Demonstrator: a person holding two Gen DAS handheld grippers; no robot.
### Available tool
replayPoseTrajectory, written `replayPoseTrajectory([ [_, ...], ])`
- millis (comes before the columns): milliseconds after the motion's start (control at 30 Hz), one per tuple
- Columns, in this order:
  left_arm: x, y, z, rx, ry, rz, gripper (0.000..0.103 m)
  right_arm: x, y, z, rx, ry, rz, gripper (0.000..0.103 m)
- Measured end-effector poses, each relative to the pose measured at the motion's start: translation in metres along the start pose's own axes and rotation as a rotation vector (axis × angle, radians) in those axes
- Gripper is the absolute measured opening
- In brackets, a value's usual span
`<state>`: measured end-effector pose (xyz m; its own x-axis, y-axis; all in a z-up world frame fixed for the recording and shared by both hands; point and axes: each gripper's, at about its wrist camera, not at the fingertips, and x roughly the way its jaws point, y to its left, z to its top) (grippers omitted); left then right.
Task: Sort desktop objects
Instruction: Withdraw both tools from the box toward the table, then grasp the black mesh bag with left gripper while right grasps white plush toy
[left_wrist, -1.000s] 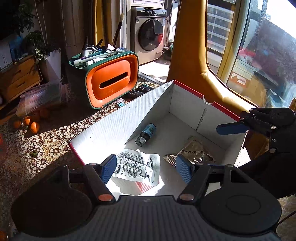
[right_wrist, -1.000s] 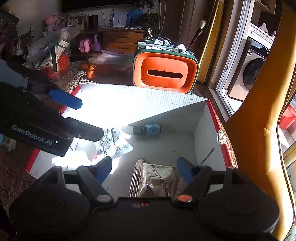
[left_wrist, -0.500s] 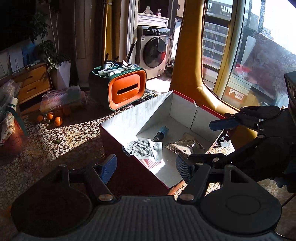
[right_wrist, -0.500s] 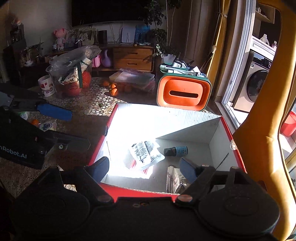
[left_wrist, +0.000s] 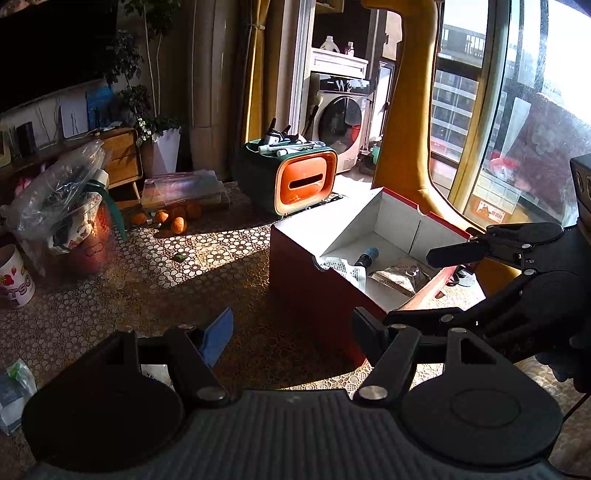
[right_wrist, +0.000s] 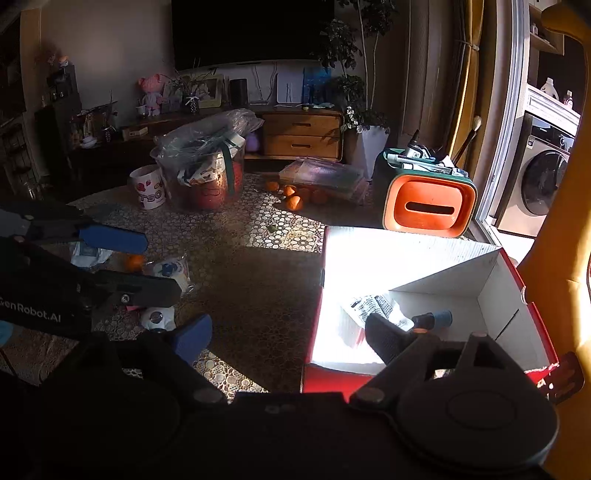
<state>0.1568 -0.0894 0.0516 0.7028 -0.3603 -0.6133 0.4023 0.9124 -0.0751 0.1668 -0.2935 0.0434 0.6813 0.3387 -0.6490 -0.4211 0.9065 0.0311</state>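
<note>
Both empty: left gripper (left_wrist: 291, 334) half open, right gripper (right_wrist: 286, 338) just opening wide; next pickup, likely the packets (right_wrist: 168, 271) at the frame's left, wants a square, low approach.

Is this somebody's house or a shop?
Most likely a home, probably a living room. There is a wooden drawer cabinet under a big dark screen, a washing machine by the window, and a table with a lace-patterned cloth.
</note>
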Motion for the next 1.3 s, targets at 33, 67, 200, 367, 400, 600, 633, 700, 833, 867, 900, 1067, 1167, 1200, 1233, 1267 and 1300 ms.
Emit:
replayPoseTrajectory([
  [33,-0.004,0.004,-0.004,-0.003,-0.004,0.005,0.07,0.0,0.004,0.0,0.001,0.0,0.005,0.093],
  [67,-0.007,0.007,-0.007,-0.006,-0.007,0.007,0.07,0.001,0.009,0.0,0.004,-0.001,0.011,0.093],
  [200,-0.024,0.024,-0.023,-0.032,-0.03,0.032,0.07,0.004,0.026,-0.003,0.01,-0.002,0.02,0.093],
  [367,-0.042,0.039,-0.042,-0.019,-0.058,0.075,0.071,0.008,0.042,-0.005,0.014,0.003,0.031,0.094],
  [400,-0.045,0.042,-0.046,-0.02,-0.061,0.079,0.071,0.01,0.045,-0.005,0.011,0.005,0.035,0.094],
  [600,-0.058,0.056,-0.069,-0.01,-0.071,0.101,0.071,0.017,0.061,-0.01,0.012,0.003,0.041,0.094],
  [633,-0.059,0.058,-0.072,-0.015,-0.073,0.102,0.072,0.019,0.063,-0.011,0.016,0.002,0.045,0.094],
  [700,-0.061,0.064,-0.081,-0.036,-0.076,0.101,0.074,0.021,0.067,-0.012,0.024,-0.005,0.055,0.094],
  [833,-0.065,0.077,-0.099,-0.065,-0.082,0.11,0.076,0.027,0.077,-0.013,0.027,-0.01,0.06,0.094],
  [867,-0.065,0.079,-0.103,-0.067,-0.084,0.115,0.078,0.03,0.081,-0.014,0.025,-0.014,0.061,0.094],
  [900,-0.065,0.082,-0.107,-0.07,-0.084,0.119,0.079,0.031,0.084,-0.015,0.023,-0.016,0.063,0.094],
  [1067,-0.058,0.099,-0.126,-0.089,-0.053,0.151,0.079,0.046,0.099,-0.02,0.017,-0.011,0.078,0.094],
  [1167,-0.052,0.108,-0.134,-0.09,-0.033,0.166,0.079,0.056,0.106,-0.022,0.012,0.006,0.083,0.094],
  [1200,-0.049,0.11,-0.136,-0.089,-0.027,0.167,0.079,0.06,0.109,-0.023,0.009,0.01,0.085,0.094],
  [1233,-0.047,0.113,-0.137,-0.089,-0.022,0.165,0.08,0.063,0.11,-0.023,0.006,0.015,0.087,0.094],
  [1267,-0.043,0.116,-0.139,-0.089,-0.015,0.164,0.081,0.067,0.113,-0.023,0.004,0.02,0.091,0.094],
  [1300,-0.041,0.119,-0.14,-0.09,-0.011,0.165,0.082,0.071,0.115,-0.023,0.001,0.024,0.093,0.094],
])
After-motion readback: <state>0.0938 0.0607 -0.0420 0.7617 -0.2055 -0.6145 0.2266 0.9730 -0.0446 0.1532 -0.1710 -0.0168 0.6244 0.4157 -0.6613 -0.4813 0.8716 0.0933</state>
